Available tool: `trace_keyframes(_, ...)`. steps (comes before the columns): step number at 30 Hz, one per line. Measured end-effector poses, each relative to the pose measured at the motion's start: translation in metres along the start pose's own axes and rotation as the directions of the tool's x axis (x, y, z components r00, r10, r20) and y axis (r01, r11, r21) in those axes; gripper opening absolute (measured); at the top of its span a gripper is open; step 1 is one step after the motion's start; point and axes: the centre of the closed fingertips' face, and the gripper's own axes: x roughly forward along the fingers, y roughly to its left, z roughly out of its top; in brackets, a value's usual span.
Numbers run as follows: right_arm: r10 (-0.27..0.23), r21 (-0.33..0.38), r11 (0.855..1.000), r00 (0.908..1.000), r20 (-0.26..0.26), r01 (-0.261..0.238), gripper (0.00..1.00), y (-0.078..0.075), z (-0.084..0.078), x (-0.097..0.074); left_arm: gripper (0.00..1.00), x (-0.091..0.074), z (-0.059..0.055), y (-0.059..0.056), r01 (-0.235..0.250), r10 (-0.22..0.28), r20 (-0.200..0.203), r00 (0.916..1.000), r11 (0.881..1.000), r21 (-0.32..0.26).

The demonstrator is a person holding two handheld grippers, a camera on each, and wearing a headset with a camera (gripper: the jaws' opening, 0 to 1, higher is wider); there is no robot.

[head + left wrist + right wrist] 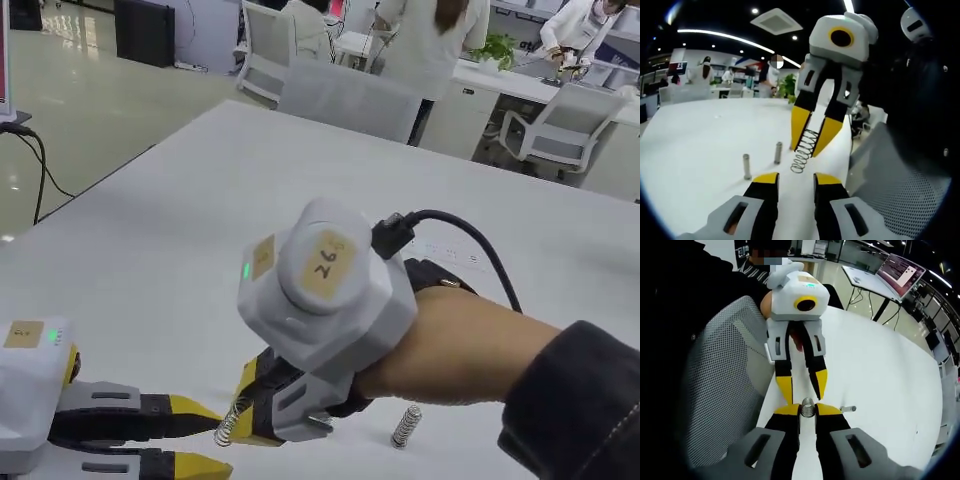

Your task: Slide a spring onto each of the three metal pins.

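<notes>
Lower left in the head view, the left tongs (205, 437) gape empty, cut off by the frame edge. At lower centre the right tongs (238, 428), half hidden under a hand (450, 340), pinch a spring (232, 420); a second spring (405, 426) lies on the surface (150, 250) further right.

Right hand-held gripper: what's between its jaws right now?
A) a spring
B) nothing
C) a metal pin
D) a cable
A: the right hand-held gripper is shut on a spring. The coils show end-on between its yellow-tipped jaws in the right gripper view, and the left gripper view shows the same spring side-on in its grip.
</notes>
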Motion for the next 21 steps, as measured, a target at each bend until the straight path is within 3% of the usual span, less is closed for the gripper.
trace_keyframes(9, -0.016, 0.009, 1.000, 0.9996, -0.022, 0.016, 0.08, -0.006, -0.009, -0.004, 0.33, -0.004, 0.000, 0.012, -0.064, 0.065, 0.013, 0.9978, 0.998, -0.006)
trace_keyframes(21, -0.035, 0.018, 0.999, 0.9979, -0.054, 0.036, 0.08, -0.016, -0.022, -0.008, 0.39, -0.009, -0.005, 0.016, -0.101, 0.101, 0.003, 0.9949, 0.995, -0.010)
